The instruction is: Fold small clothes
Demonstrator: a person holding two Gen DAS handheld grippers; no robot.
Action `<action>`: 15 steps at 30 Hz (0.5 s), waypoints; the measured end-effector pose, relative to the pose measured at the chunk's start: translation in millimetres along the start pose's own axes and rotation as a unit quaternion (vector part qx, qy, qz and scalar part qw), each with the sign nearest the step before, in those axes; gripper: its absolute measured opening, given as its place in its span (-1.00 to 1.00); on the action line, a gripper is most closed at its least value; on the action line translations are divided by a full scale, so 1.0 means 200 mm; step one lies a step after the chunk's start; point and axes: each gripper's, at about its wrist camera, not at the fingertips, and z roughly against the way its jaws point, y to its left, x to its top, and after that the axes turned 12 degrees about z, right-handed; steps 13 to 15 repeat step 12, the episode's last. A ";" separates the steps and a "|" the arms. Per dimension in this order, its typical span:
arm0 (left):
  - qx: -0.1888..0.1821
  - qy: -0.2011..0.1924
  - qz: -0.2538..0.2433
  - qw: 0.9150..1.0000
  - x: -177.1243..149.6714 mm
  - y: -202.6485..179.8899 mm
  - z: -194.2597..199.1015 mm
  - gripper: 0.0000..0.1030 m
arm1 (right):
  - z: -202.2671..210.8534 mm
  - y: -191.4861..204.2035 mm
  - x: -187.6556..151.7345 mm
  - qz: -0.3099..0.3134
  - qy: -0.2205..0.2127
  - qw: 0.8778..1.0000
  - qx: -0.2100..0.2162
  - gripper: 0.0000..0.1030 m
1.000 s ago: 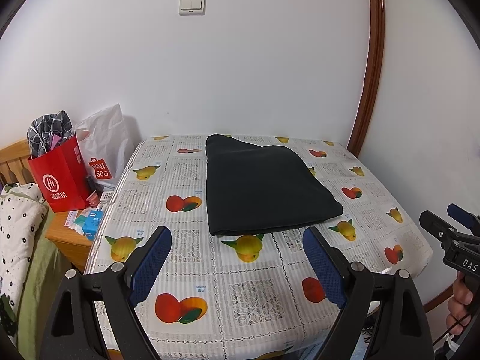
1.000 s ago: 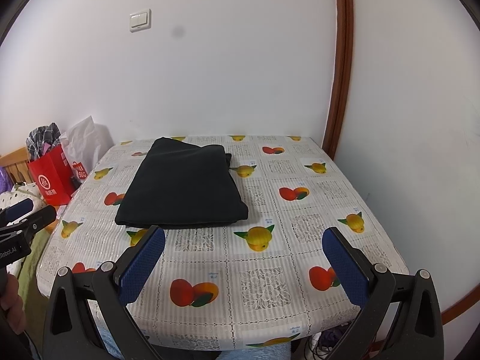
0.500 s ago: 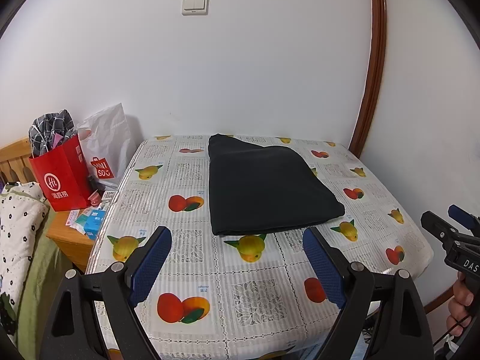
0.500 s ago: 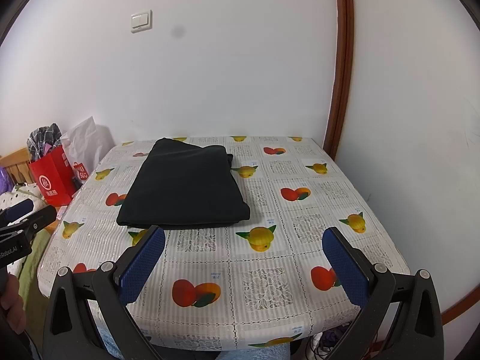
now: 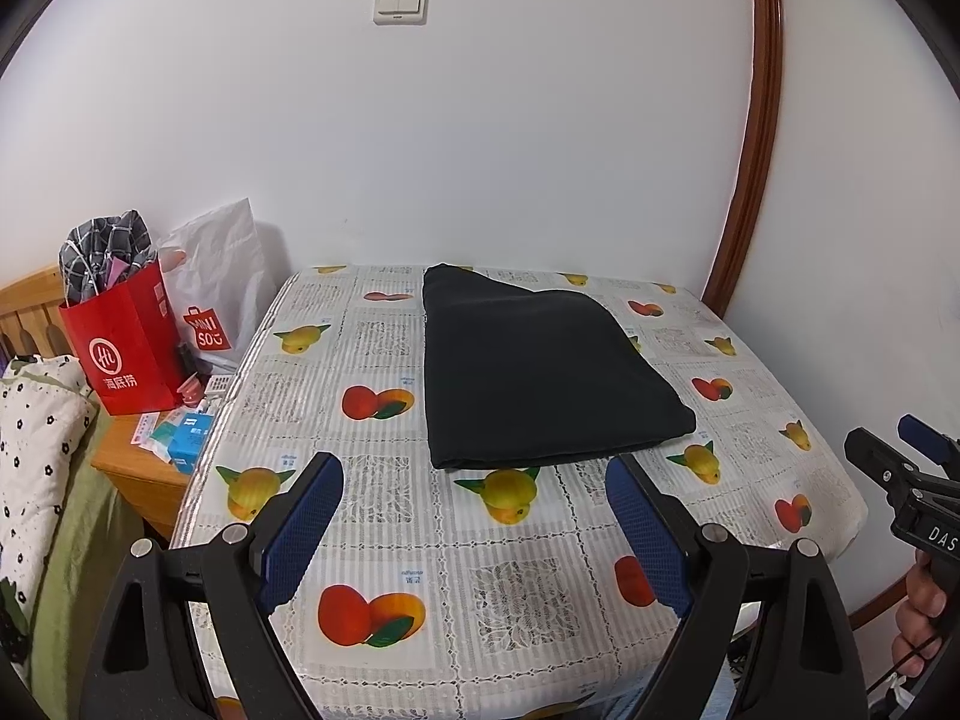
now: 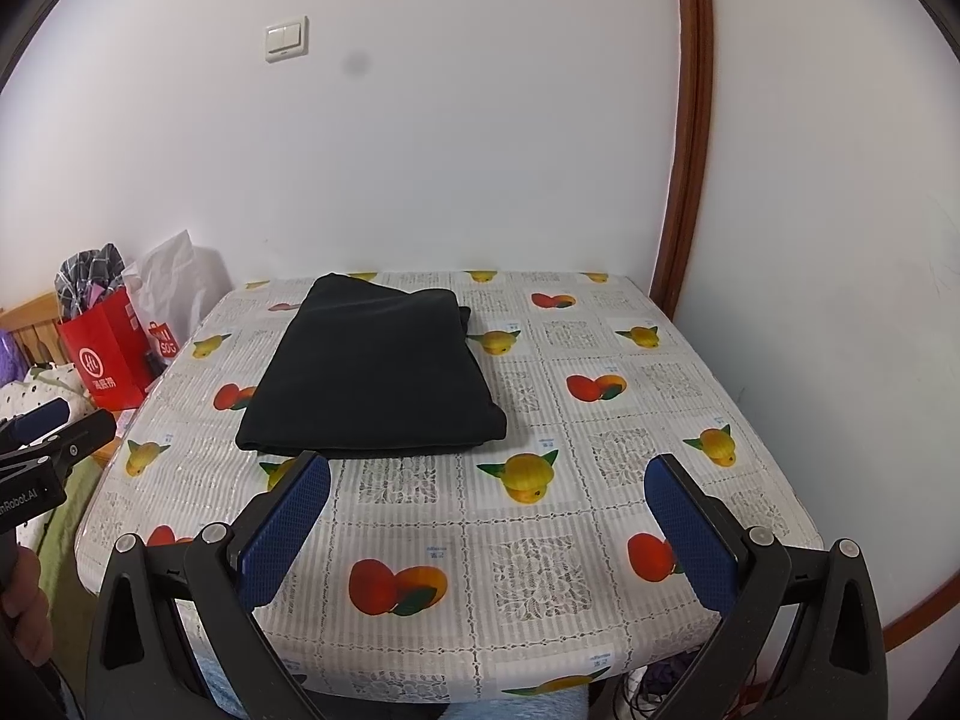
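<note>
The dark cloth (image 5: 540, 372) looks soft and floppy, maybe thick, so pinch its near edge; both tongs, left (image 5: 474, 510) and right (image 6: 489, 507), are wide open and empty.

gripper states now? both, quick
Left gripper: jaws open, holding nothing, short of the black folded garment.
Right gripper: jaws open, holding nothing, above the table near edge.

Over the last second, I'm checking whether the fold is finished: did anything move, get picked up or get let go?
Almost nothing changed. Both views drifted very slightly, so the grippers shifted a touch; nothing was grasped or released. The left gripper and right gripper stay open and empty above the near edge of the table. The black folded garment lies flat in the same spot.
</note>
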 end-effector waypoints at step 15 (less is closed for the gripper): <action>0.001 -0.001 -0.003 1.000 0.00 -0.01 0.01 0.72 | 0.00 -0.02 0.00 -0.005 0.000 1.000 0.002 1.00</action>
